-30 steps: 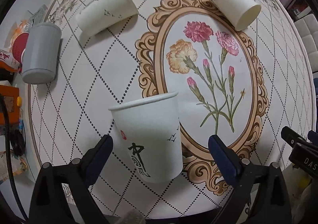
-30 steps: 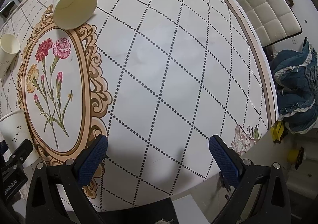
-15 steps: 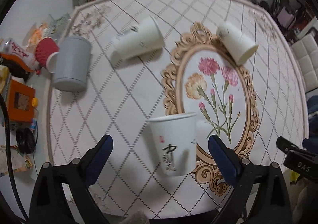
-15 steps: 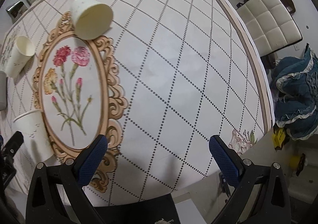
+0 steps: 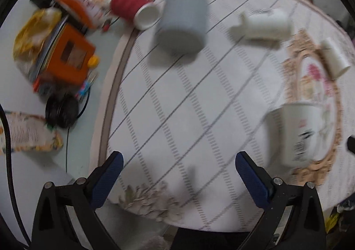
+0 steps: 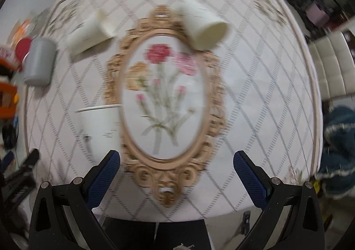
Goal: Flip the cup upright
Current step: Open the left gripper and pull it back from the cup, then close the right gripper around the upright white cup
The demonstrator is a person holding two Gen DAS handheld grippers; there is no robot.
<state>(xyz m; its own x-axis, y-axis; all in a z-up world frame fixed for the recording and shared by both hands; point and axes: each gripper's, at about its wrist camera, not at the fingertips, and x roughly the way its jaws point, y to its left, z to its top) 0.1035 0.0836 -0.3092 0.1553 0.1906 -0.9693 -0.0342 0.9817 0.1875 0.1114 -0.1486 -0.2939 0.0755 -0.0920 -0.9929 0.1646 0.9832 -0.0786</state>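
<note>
Over the left claw [image 5: 177,168], spread wide and empty, the patterned tablecloth [image 5: 177,99] carries one printed paper cup [image 5: 295,132] upright, off to the claw's right, while a grey cup [image 5: 182,26] stands mouth-down far ahead and two smooth white cups [image 5: 264,25] lie toppled beyond. The right claw [image 6: 176,164], equally wide and empty, looks over the flower oval at the nearest toppled cup [image 6: 204,26], ahead and slightly right, so flipping looks partly done.

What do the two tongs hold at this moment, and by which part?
Nothing. The left tongs and right tongs are both open and empty; the upright paper cup stands free on the table.
</note>
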